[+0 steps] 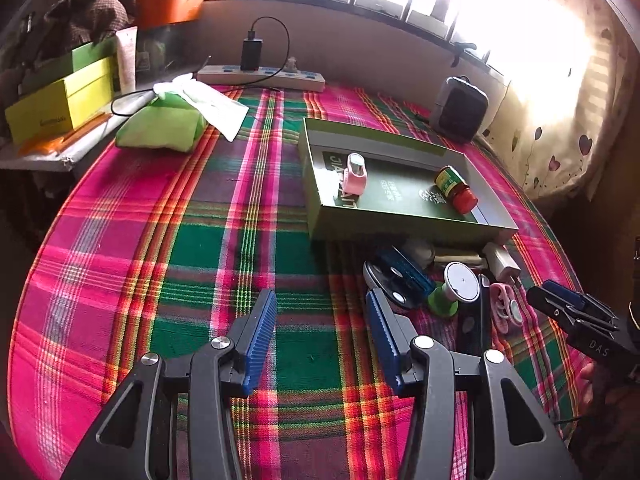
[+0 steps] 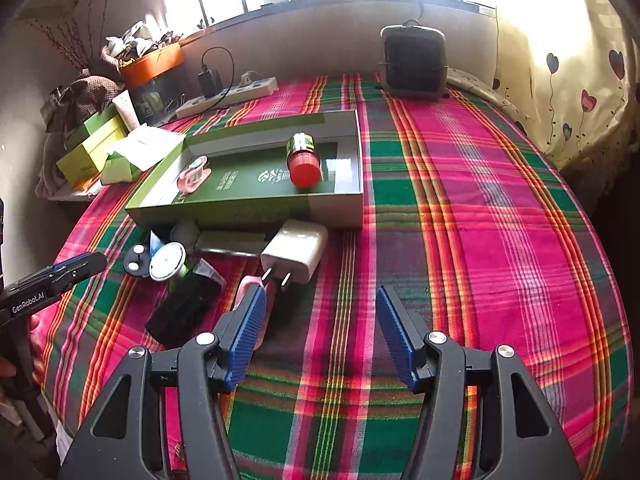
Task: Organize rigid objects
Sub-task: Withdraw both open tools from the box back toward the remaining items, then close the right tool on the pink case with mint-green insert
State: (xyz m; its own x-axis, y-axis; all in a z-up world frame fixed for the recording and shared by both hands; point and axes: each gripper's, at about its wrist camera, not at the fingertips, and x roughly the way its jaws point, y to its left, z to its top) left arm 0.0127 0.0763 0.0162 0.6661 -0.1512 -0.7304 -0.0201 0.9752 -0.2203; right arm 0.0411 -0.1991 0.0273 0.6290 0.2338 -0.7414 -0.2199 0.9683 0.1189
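Two things lie in the box (image 2: 344,204): a pink clip (image 2: 193,174) and a jar (image 2: 304,158). A pile including a charger (image 2: 296,248) waits near it. Both grippers, left (image 1: 322,316) and right (image 2: 320,320), gape empty.

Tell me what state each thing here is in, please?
Left gripper: open, empty.
Right gripper: open, empty.
Green box: lidless, open.
Red-capped bottle: lying in box, capped.
Pink clip: in box.
White charger: unplugged, on cloth.
Black charger: plugged in.
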